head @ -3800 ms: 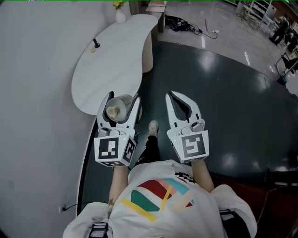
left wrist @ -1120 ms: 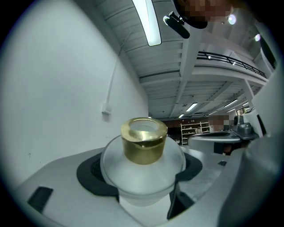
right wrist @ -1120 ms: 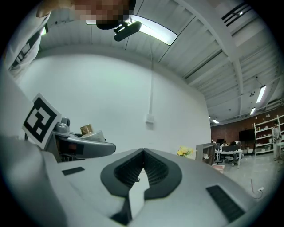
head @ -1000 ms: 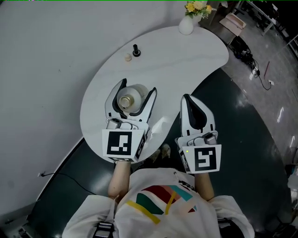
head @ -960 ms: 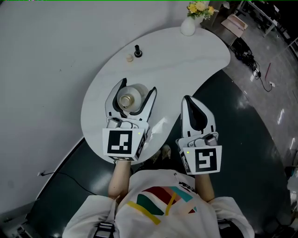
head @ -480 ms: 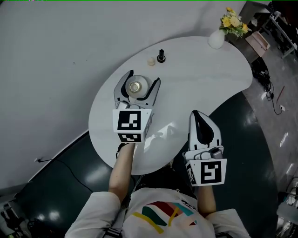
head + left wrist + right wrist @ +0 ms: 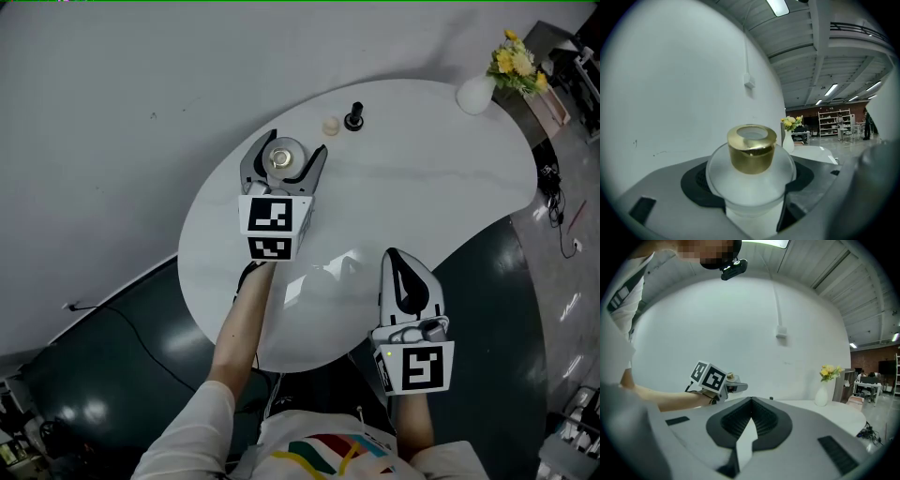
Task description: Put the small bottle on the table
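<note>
The small bottle (image 7: 283, 158) is round frosted glass with a gold cap (image 7: 751, 148). My left gripper (image 7: 285, 154) is shut on the bottle, its jaws clasping the round body, over the far left part of the white table (image 7: 422, 187). In the left gripper view the bottle (image 7: 750, 176) stands upright between the jaws. My right gripper (image 7: 404, 268) is shut with nothing in it, held over the table's near edge. The right gripper view shows its jaws (image 7: 749, 406) met at the tips, with the left gripper (image 7: 715, 380) off to the left.
A small black knob-like object (image 7: 354, 118) and a small cream object (image 7: 330, 126) sit on the table just beyond the left gripper. A white vase with yellow flowers (image 7: 487, 82) stands at the table's far right end. Dark floor (image 7: 525, 319) lies right of the table.
My left gripper has carried the bottle forward over the table, towards the far left. The right gripper has stayed low near the table's front edge, still shut.
</note>
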A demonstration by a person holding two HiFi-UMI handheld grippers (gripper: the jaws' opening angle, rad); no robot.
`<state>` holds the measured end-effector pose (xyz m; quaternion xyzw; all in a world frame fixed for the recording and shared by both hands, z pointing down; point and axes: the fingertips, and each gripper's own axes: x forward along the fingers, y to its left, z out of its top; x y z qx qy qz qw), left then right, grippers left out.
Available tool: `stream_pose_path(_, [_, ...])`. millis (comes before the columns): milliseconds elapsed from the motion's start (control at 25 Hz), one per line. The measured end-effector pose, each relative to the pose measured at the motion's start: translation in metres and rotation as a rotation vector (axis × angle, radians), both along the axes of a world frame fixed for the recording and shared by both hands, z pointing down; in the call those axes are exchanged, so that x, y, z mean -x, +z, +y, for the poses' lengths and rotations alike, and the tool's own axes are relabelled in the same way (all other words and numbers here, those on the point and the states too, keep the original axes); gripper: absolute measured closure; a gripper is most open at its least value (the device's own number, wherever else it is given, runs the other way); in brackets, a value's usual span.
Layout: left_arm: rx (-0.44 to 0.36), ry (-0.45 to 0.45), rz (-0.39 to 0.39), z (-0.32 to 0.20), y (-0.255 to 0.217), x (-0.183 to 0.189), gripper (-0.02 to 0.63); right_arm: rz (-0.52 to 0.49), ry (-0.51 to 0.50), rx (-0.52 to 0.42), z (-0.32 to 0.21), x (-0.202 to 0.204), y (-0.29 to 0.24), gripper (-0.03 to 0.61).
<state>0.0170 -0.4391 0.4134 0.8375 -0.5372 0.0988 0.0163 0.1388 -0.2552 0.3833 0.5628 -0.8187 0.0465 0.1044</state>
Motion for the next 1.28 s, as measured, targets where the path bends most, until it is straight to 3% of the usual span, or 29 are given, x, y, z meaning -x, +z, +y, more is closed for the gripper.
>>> stream_pose_path(200, [0.038,-0.02,-0.043,-0.022,0.038,0.01,0.259,0.01,-0.027,0.071,-0.004,0.009,0.032,0.567])
stream_pose_path(440, [0.103,-0.064,-0.041,-0.047,0.082,0.022,0.259,0.015,-0.046,0.109,-0.003,0.013,0.05,0.568])
stream_pose_path(640, [0.152,-0.097,-0.053,-0.055,0.107,0.028,0.259,-0.052,-0.008,0.152,0.001,0.001,0.061,0.568])
stream_pose_path(960, [0.206,-0.114,-0.077,-0.068,0.146,0.034,0.259,-0.062,-0.018,0.186,0.002,0.001,0.077,0.568])
stream_pose_path(1280, [0.243,-0.134,-0.035,-0.079,0.161,0.039,0.259,-0.027,-0.034,0.185,-0.002,-0.001,0.08,0.568])
